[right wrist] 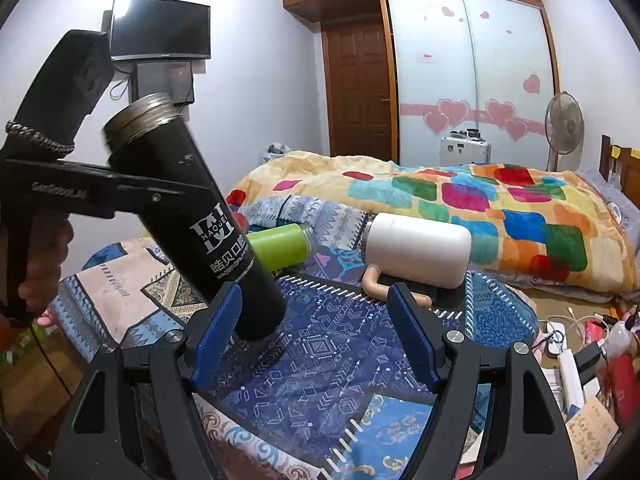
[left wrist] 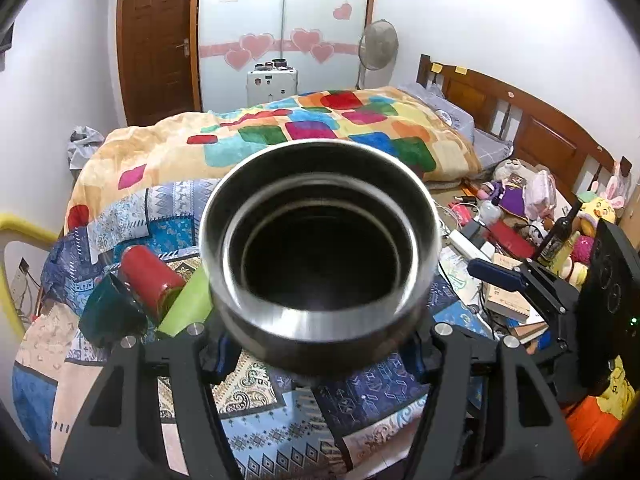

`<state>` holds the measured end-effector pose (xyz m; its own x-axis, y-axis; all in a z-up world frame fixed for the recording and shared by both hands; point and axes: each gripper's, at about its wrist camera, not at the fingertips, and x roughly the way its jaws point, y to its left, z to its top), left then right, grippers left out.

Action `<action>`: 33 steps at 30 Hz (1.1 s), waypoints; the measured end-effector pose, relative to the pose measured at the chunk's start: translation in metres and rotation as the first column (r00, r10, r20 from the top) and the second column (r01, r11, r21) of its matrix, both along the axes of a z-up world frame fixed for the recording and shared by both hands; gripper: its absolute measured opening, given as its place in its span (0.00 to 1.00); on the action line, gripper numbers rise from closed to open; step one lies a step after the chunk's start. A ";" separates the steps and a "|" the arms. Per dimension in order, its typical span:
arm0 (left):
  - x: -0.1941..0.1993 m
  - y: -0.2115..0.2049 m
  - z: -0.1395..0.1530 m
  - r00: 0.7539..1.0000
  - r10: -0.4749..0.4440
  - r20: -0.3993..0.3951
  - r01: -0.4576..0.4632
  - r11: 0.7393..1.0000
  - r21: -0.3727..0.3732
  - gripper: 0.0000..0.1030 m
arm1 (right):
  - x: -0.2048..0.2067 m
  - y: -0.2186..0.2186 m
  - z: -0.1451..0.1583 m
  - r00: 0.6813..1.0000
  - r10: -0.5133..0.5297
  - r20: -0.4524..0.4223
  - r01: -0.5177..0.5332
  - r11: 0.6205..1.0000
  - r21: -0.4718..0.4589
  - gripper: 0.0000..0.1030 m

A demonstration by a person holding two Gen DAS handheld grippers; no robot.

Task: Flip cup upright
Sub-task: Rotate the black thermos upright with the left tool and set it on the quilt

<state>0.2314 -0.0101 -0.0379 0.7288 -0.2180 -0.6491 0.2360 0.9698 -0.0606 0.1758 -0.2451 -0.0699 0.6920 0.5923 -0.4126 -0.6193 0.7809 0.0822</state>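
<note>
A black steel flask-type cup (right wrist: pixel 200 216) with white lettering is held tilted, its threaded open mouth up and to the left, its base touching the blue patterned blanket (right wrist: pixel 344 364). My left gripper (left wrist: pixel 318 356) is shut on this cup; in the left wrist view I look straight into its open steel mouth (left wrist: pixel 320 248). The left gripper also shows in the right wrist view (right wrist: pixel 132 192), clamped around the cup's middle. My right gripper (right wrist: pixel 316 328) is open and empty, just right of the cup's base.
A white cup with a beige handle (right wrist: pixel 418 250) and a green cup (right wrist: pixel 280 246) lie on their sides behind. A red cup (left wrist: pixel 150 280) and a dark green cup (left wrist: pixel 108 312) lie at the left. A colourful quilt (right wrist: pixel 460 200) lies behind. Clutter (left wrist: pixel 520 248) lies at the right.
</note>
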 end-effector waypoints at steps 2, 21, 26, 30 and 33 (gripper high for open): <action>0.000 0.000 -0.003 1.000 0.002 -0.006 -0.002 1.000 0.001 0.62 | 0.001 0.000 -0.001 1.000 0.001 -0.004 -0.001 1.000 0.005 0.71; -0.005 -0.002 -0.028 1.000 0.003 -0.015 -0.002 0.999 0.032 0.62 | 0.002 -0.001 -0.004 1.000 -0.001 -0.021 0.001 1.000 0.021 0.71; -0.008 -0.003 -0.028 1.000 0.006 -0.027 -0.005 1.000 0.029 0.70 | -0.008 0.000 0.004 1.000 -0.002 -0.008 0.002 1.000 0.025 0.71; -0.021 0.003 -0.023 1.000 0.025 -0.014 -0.025 1.000 0.012 0.71 | -0.022 -0.001 0.015 1.000 -0.007 0.014 0.006 0.999 0.034 0.71; -0.038 0.008 -0.015 0.999 0.035 0.004 -0.035 0.999 -0.006 0.71 | -0.033 -0.001 0.024 0.999 -0.007 0.031 0.006 0.999 0.043 0.71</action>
<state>0.1931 -0.0020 -0.0525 0.7388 -0.1965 -0.6447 0.2024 0.9771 -0.0658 0.1432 -0.2461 -0.0460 0.7082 0.6046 -0.3647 -0.6170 0.7810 0.0967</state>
